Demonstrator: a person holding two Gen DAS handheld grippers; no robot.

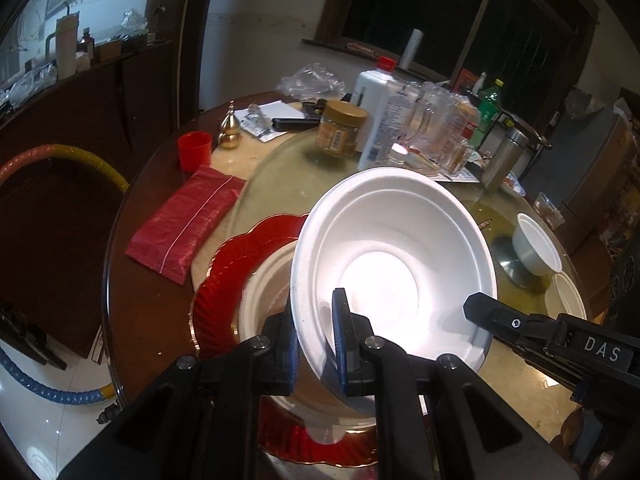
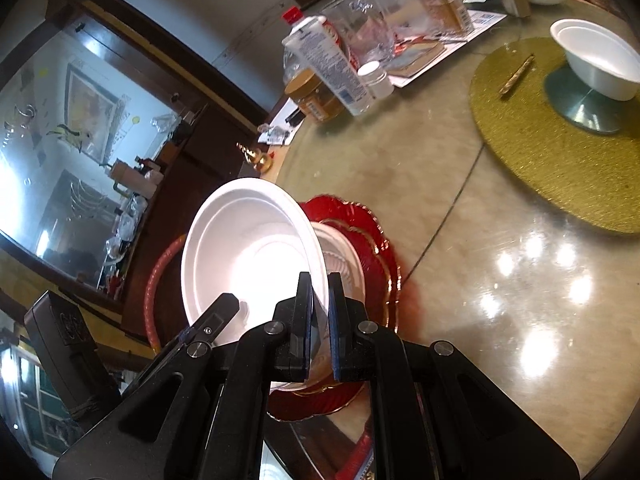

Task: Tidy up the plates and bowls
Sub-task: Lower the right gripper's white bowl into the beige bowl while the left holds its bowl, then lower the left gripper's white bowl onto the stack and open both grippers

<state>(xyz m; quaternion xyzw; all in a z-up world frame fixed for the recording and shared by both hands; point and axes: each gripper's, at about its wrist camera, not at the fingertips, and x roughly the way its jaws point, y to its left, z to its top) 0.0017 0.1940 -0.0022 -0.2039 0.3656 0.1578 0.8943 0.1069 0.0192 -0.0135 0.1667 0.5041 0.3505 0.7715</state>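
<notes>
Big white bowl [image 1: 394, 264] w/ stepped rim, empty, tilted, mouth toward cameras, lifted above a cream plate [image 1: 262, 300]. That plate sits on a red scalloped plate [image 1: 236, 264] w/ gold edge, flat on near side of tabletop. Small white bowl [image 1: 536, 246], upright & empty, stands well apart at far right, atop a grey round stand on a gold mat. Another white plate [image 1: 572, 300] lies just near of it, partly hidden.
</notes>
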